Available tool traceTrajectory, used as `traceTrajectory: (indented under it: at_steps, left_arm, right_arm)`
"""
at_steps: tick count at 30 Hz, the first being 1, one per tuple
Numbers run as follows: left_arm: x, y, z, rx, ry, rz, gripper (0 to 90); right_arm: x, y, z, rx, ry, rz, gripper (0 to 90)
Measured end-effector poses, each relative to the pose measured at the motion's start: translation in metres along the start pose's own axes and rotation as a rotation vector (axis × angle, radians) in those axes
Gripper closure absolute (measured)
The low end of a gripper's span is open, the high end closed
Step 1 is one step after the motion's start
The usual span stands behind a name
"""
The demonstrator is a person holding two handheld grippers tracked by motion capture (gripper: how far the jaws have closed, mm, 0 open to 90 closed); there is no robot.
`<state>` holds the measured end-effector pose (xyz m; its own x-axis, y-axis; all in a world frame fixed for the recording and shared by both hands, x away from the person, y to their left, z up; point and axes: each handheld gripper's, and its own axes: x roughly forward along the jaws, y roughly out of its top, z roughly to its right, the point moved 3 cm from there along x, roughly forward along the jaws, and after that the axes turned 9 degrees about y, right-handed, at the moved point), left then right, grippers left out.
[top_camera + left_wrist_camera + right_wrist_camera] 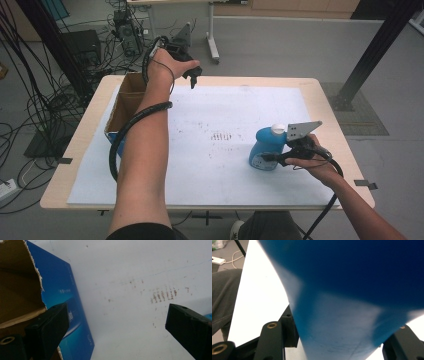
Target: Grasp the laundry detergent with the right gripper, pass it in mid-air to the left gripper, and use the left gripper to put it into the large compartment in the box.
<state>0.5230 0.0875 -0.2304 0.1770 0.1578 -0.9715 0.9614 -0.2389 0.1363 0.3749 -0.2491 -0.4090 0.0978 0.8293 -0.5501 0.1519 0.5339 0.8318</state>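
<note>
**Bottle clamped lower right, wide free sheet in the middle**

In the high view the right tongs (272, 157) grip the blue bottle (266, 147), which stands upright on the table (75, 145) at centre right of the frame, well in from the right edge and the near edge. The left tongs (192, 77) hang above the far edge at upper centre, jaws spread wide with nothing between them, just right of the box (122, 107). The box lies along the left side of the sheet, mouth open upward, close to the table's left edge.

Between box and bottle the white sheet (215, 165) is bare: a broad open stretch across the middle and lower left of the frame, marked by small rusty smudges (220, 136).

The bottle is smooth, rounded plastic, wide at the base, narrowing to a white cap (278, 128). The box is brown card inside with a ragged torn rim, glossy blue print outside. The table's rim is pale wood with rounded corners. The jaws are matt black blocks with brass-ringed holes
</note>
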Motion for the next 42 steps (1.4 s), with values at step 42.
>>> traceTrajectory:
  at_steps: [42]
  left_arm:
    - [-0.0016,0.0024,0.0029,0.022,0.002,0.0,5.8]
  right_arm:
    - [-0.0001,0.001,0.0001,0.004,0.002,-0.006,43.3]
